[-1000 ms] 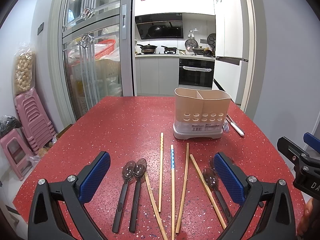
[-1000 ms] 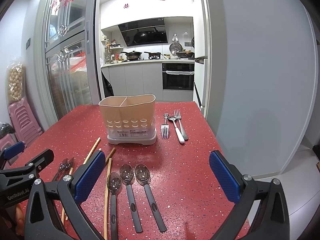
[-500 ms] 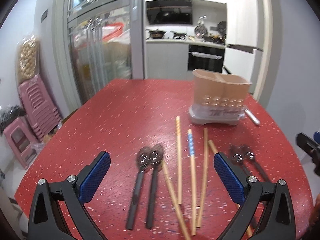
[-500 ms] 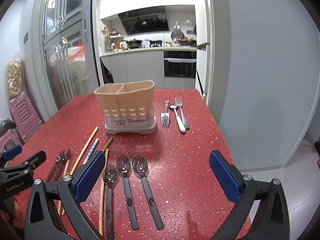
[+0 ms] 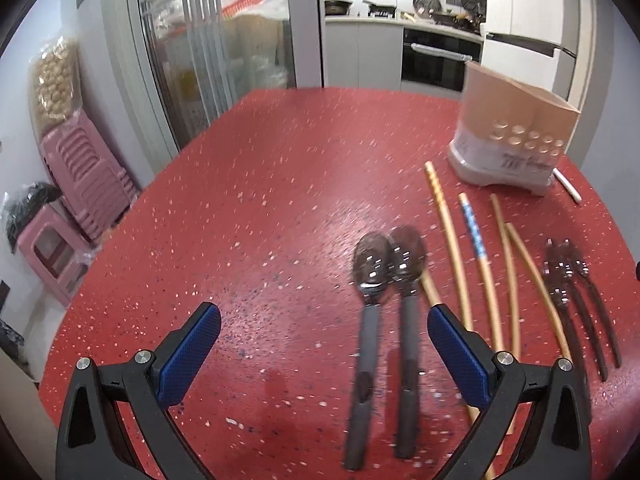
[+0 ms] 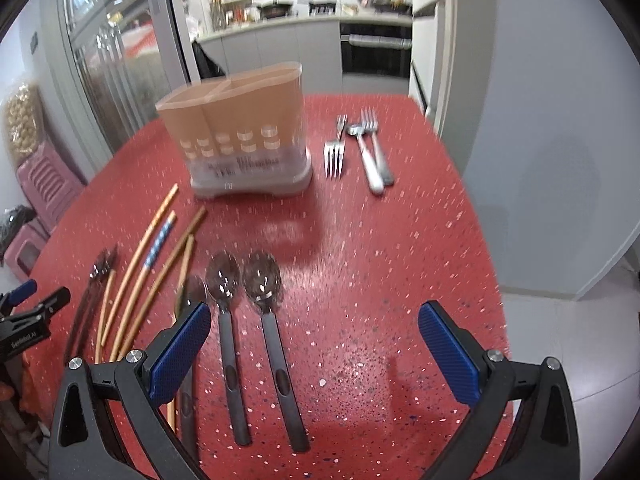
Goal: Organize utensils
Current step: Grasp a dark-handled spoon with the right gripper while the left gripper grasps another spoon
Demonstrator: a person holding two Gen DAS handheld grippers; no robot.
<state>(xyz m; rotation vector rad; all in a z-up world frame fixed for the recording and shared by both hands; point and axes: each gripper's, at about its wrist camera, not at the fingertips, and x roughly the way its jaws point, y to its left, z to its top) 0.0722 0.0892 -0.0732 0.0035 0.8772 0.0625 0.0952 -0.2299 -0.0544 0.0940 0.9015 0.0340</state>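
A beige utensil holder with two compartments stands on the red table; it also shows in the left wrist view. My left gripper is open and empty, just left of two dark-handled spoons. Several wooden chopsticks lie to their right, then more dark-handled spoons. My right gripper is open and empty above the handles of two dark-handled spoons; a third spoon is partly hidden by its left finger. The chopsticks lie to the left.
Two forks and a white-handled spoon lie right of the holder. The table's right edge drops to a tiled floor. Pink stools stand left of the table. The left gripper shows at the right view's left edge.
Both grippers have moved forward and down toward the table. The left view has swung left, so the spoons and holder now sit further right. Both stay open.
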